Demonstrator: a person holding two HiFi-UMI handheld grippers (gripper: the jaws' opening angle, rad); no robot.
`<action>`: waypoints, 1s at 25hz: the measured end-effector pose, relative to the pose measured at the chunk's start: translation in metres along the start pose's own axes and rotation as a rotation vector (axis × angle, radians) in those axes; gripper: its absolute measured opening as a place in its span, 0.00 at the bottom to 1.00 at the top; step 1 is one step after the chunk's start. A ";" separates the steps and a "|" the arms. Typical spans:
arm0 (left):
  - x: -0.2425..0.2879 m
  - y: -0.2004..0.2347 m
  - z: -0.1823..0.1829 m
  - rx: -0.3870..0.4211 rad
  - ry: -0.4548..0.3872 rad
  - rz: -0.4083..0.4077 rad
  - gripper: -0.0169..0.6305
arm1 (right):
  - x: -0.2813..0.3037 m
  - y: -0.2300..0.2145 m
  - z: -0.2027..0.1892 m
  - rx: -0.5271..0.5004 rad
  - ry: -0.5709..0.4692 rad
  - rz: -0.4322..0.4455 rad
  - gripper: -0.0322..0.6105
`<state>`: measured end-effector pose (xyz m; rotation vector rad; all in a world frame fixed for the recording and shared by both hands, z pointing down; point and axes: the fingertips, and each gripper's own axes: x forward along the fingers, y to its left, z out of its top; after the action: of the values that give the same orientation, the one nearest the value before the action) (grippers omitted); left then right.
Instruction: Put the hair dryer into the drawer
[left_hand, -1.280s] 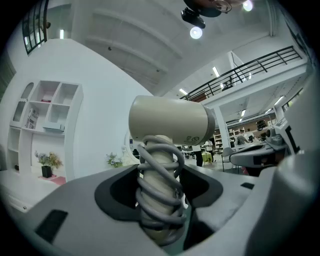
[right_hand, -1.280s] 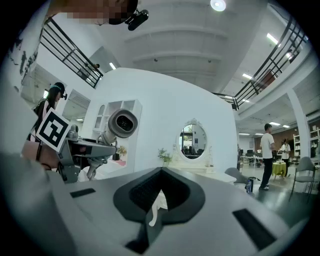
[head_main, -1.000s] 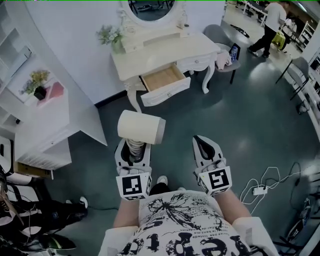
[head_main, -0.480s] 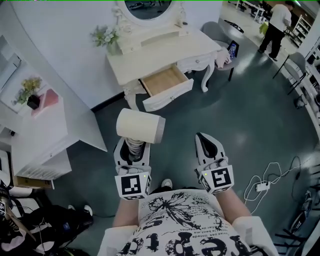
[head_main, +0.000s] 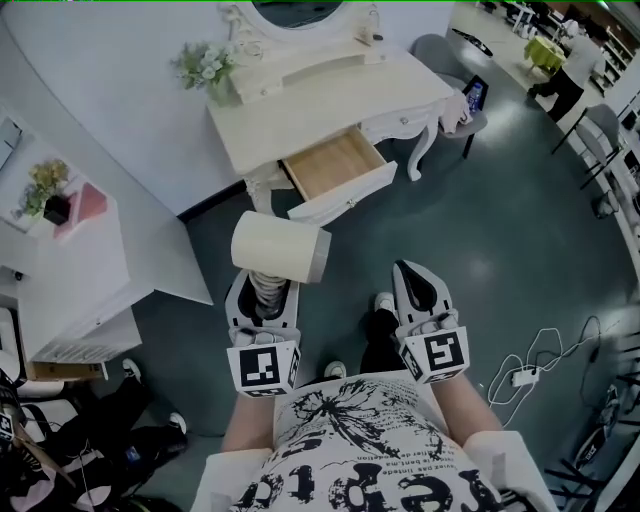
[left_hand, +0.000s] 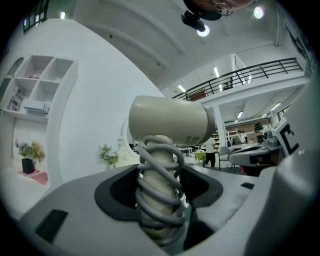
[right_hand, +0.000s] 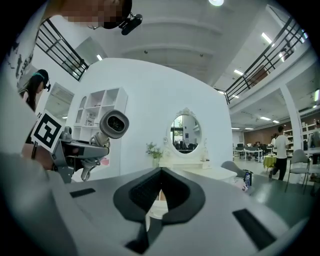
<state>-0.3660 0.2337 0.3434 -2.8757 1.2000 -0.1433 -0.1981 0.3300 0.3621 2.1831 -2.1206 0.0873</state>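
A cream hair dryer (head_main: 278, 247) stands barrel-up in my left gripper (head_main: 262, 298), which is shut on its handle; a grey coiled cord (left_hand: 160, 192) is wound round that handle. From the left gripper view the barrel (left_hand: 170, 120) lies crosswise above the jaws. My right gripper (head_main: 412, 282) hovers beside it, shut with nothing in it. Ahead stands a cream dressing table (head_main: 330, 95) with its wooden drawer (head_main: 335, 163) pulled open and nothing visible inside. The right gripper view shows the hair dryer (right_hand: 114, 123) at the left and the table (right_hand: 210, 173) beyond the jaws.
A white shelf unit (head_main: 75, 265) stands to the left. A flower vase (head_main: 208, 68) sits on the tabletop under the oval mirror (right_hand: 185, 132). To the table's right stands a grey chair (head_main: 462, 105). A white cable and power strip (head_main: 520, 378) lie on the floor at right.
Both grippers have moved forward toward the dressing table, the hair dryer still in the left one. The table and open drawer now lie closer. A person at the back right has walked further away.
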 end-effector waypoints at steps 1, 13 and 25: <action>0.009 0.002 -0.001 0.005 0.004 0.006 0.42 | 0.010 -0.006 -0.001 0.004 -0.001 0.006 0.06; 0.176 0.014 0.008 -0.004 0.044 0.176 0.42 | 0.175 -0.120 0.024 -0.003 -0.025 0.197 0.06; 0.326 -0.002 -0.031 0.031 0.137 0.213 0.42 | 0.297 -0.222 0.009 0.007 0.018 0.328 0.06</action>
<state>-0.1391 0.0044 0.3993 -2.7272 1.5027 -0.3557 0.0330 0.0400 0.3793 1.8094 -2.4493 0.1368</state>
